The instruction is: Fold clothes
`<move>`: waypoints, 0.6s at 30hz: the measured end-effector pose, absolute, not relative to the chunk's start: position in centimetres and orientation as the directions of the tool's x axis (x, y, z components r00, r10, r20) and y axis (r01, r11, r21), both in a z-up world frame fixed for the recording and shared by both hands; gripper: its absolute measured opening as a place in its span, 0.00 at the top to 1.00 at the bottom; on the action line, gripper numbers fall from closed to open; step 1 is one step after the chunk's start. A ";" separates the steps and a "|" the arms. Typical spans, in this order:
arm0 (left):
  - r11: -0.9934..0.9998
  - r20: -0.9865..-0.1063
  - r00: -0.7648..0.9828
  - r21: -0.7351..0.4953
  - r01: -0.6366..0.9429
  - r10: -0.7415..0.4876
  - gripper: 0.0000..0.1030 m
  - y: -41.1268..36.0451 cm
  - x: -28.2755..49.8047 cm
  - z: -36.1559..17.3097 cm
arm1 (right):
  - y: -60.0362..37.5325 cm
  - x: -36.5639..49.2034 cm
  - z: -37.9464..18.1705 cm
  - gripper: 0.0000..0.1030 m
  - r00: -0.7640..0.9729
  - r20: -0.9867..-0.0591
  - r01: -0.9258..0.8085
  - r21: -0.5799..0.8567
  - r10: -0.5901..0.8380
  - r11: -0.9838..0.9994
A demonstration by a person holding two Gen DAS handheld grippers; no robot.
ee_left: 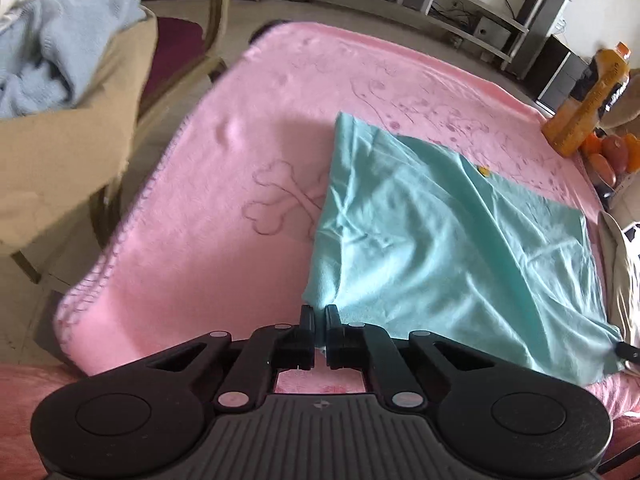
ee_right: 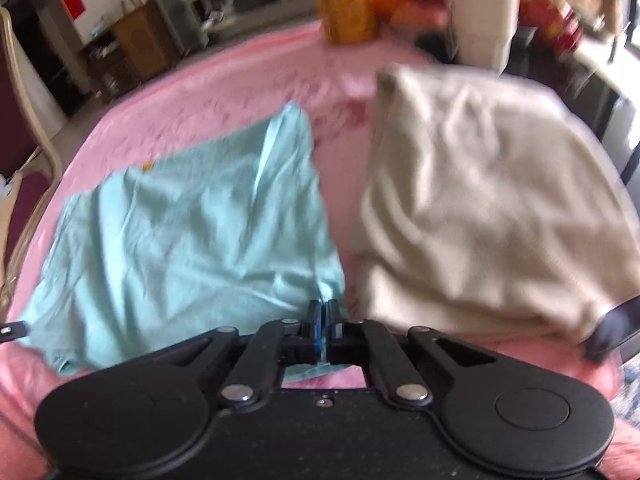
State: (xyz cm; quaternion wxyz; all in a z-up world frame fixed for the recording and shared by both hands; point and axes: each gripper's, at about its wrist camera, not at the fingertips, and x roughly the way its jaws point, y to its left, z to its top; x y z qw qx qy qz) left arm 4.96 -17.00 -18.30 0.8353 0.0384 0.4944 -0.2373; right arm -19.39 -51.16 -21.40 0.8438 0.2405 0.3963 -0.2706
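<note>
Both tools [ee_left: 320, 312] [ee_right: 321, 308] pinching teal garment [ee_left: 440, 240] corners — near edge

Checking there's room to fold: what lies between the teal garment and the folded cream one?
Only a bare strip of the pink blanket separates the teal garment from the cream garment; the right wrist view shows it.

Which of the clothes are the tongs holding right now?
The teal cloth. The left tongs and right tongs each pinch a near corner of it. The cream sweater lies beside it untouched, and the blue sweater sits apart.
</note>
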 end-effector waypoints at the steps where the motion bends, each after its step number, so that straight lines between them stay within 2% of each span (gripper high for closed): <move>1: 0.887 -0.855 0.391 -0.153 0.436 -0.340 0.96 -17.2 5.0 -18.6 | -51.3 -19.5 -21.4 0.99 0.534 -0.800 0.655 0.184 -0.275 0.733; 8: 0.877 -0.902 0.368 -0.025 0.480 -0.226 0.95 -18.9 4.9 -20.0 | -51.2 -18.6 -22.6 0.98 0.452 -0.848 0.664 0.112 -0.278 0.740; 10: 0.866 -0.902 0.378 0.008 0.499 -0.209 0.91 -19.3 4.6 -20.1 | -51.1 -18.6 -22.5 0.98 0.446 -0.853 0.665 0.112 -0.272 0.739; 12: 0.865 -0.898 0.387 0.014 0.502 -0.210 0.84 -18.9 4.3 -19.6 | -51.0 -18.8 -22.2 0.90 0.464 -0.848 0.665 0.144 -0.254 0.733; 14: 0.863 -0.882 0.405 -0.005 0.504 -0.241 0.82 -18.5 4.4 -18.4 | -51.0 -19.2 -21.4 0.82 0.503 -0.834 0.660 0.201 -0.228 0.724; 18: 0.855 -0.831 0.459 -0.039 0.518 -0.316 0.79 -18.2 5.0 -15.2 | -51.0 -19.3 -17.9 0.81 0.615 -0.768 0.625 0.335 -0.180 0.705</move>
